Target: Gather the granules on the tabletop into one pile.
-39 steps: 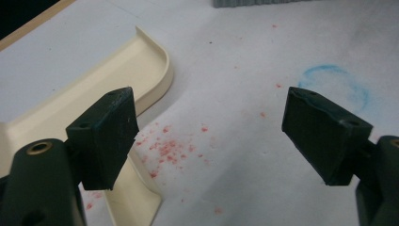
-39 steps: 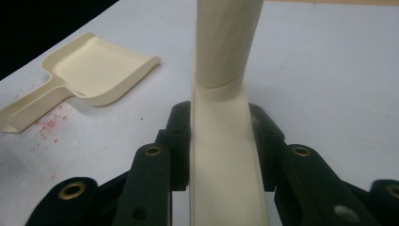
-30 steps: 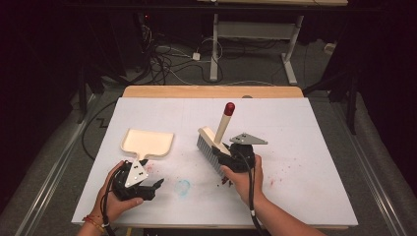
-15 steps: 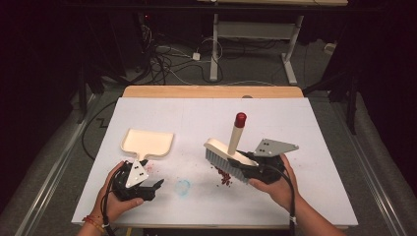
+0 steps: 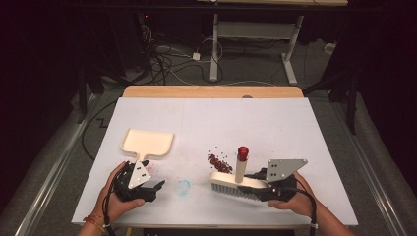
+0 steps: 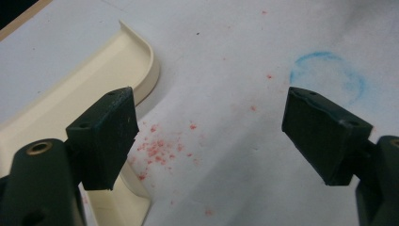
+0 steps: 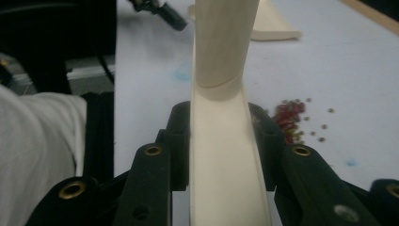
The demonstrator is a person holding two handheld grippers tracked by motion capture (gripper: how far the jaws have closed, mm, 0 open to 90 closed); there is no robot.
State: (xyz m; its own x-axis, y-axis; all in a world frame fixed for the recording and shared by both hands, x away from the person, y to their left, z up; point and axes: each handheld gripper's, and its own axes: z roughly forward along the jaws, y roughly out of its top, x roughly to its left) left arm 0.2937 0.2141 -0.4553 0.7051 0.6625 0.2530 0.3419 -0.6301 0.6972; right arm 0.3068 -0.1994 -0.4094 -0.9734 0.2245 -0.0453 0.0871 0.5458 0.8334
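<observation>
High view: we are gripping the brush (image 5: 241,183) by its stiff, light plastic back in the right claw (image 5: 268,188), bristles on the bench (image 5: 206,118) beside the red crumbs (image 5: 220,163). Left claw (image 5: 156,187) is gaping wide near the dustpan (image 5: 147,142).

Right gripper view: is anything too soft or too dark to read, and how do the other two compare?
Right gripper view: the brush between the jaws is soft, the red bits readable, the left edge dark. Left gripper view: evenly lit; the pads, dustpan and blue ring slightly soft. High view: the table bright and sharp, the floor around it dim.
</observation>
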